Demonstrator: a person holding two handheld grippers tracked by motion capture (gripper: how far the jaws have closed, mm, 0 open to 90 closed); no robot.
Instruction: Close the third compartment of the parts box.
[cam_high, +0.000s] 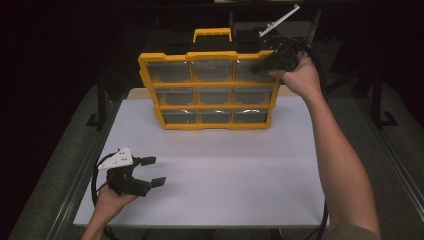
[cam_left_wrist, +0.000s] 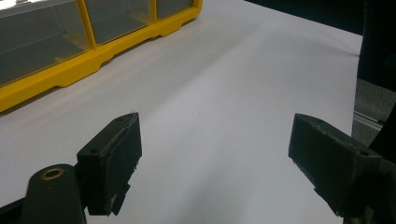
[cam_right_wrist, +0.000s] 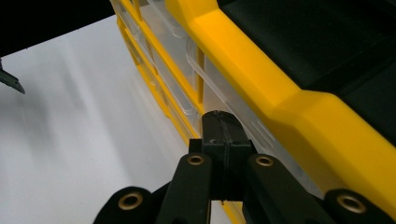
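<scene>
okay, my right gripper is up at the top right corner of the yellow organizer box, jaws pressed fully together with nothing between them, tip against the clear front of the upper right drawer. the box stands upright near the far edge of the table, handle on top. my left gripper hangs low near the table's near left corner, jaws wide apart and empty, well apart from the box. here's the worry: i'm pushing high on a tall, narrow case with nothing bracing it, so too much pressure could tip it backward off the far edge. and with closed jaws i can't hook the drawer; the tip may just skid off that slick plastic.
</scene>
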